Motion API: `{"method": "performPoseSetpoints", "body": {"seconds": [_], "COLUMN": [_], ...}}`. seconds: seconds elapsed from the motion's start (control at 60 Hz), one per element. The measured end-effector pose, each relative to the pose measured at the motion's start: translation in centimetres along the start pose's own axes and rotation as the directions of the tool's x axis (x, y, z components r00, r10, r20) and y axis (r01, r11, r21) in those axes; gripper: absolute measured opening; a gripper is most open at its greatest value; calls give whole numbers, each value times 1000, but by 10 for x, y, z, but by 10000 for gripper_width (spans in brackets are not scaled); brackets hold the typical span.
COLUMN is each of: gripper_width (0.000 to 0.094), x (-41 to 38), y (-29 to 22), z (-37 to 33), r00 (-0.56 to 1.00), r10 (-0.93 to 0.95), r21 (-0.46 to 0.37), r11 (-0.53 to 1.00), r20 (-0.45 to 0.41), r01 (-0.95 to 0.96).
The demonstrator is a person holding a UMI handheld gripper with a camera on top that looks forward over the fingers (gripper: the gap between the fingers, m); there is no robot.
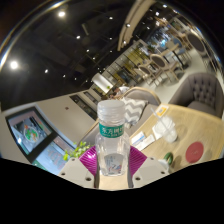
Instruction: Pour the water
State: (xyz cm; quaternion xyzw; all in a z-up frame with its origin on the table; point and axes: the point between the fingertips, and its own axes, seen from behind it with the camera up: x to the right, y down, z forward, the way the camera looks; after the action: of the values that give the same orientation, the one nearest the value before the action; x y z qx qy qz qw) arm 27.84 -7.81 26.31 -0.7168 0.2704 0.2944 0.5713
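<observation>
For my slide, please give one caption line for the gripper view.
Handheld gripper shut on a clear water bottle with a green label, held upright above a light table.

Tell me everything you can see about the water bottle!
The water bottle is clear plastic with a white cap on top and a green-and-white label around its upper body. It stands upright and looks closed. It sits right between the gripper fingers, with their magenta pads pressed against it on both sides, so it seems held. Its base is hidden low between the fingers. How much water is inside cannot be told.
</observation>
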Motion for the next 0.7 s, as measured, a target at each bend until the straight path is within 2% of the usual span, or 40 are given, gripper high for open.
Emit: {"method": "performPoseSetpoints", "body": {"seconds": [0.033,0.067,0.083,0.133,0.217,0.317,0.483,0.7], "gripper_width": [378,378,377,377,378,382,382,403], "x": [18,25,37,58,112,175,238,283], "y": [-4,-19,-20,-32,-40,-33,3,31], "z": [25,2,20,2,3,3,18,19], "r00": [995,981,971,932,835,731,656,660], "r10": [-93,-178,-219,-329,-487,-603,-685,-691], "r21": [21,29,32,26,-36,-127,-240,-290], "r11": [995,983,974,941,868,792,727,723], "r20": [-35,-70,-92,-154,-255,-320,-316,-296], "r01": [94,181,223,337,495,598,644,627]}}
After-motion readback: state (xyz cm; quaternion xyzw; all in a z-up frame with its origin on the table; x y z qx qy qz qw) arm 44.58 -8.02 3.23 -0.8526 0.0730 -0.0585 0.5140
